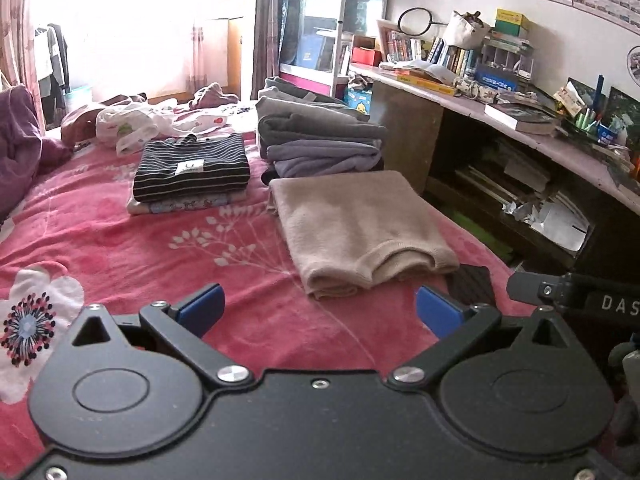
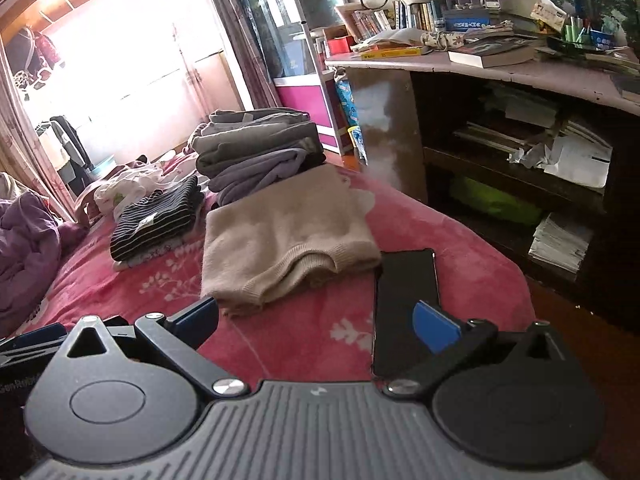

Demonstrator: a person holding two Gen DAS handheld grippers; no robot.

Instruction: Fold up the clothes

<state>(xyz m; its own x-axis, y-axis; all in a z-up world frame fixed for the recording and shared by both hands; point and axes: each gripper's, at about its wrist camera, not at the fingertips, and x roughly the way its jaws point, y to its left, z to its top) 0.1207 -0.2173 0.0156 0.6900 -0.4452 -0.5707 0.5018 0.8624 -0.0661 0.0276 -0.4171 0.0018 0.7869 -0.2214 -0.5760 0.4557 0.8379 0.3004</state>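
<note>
Beige sweater (image 1: pixel 356 224) lies folded on the bed, left gripper (image 1: pixel 320 312) and right gripper (image 2: pixel 320 320) hovering spread wide, empty.

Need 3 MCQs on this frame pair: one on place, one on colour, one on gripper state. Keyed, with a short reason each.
1. Where does the black phone lie?
A. On the desk
B. On the bed, just right of the beige sweater
C. On top of the striped top

2. What colour is the blanket under the clothes?
A. Pink-red with white flowers
B. Plain grey
C. Green checks

3. What state are the two grippers in?
A. Both shut on the sweater
B. Left open, right shut on the phone
C. Both open, holding nothing

Key: 1 B, the phone lies flat on the blanket by the sweater's right edge. 2 A, white flower prints show on pink-red cloth. 3 C, the left gripper and the right gripper both show blue pads set wide apart with only bedding between them.
</note>
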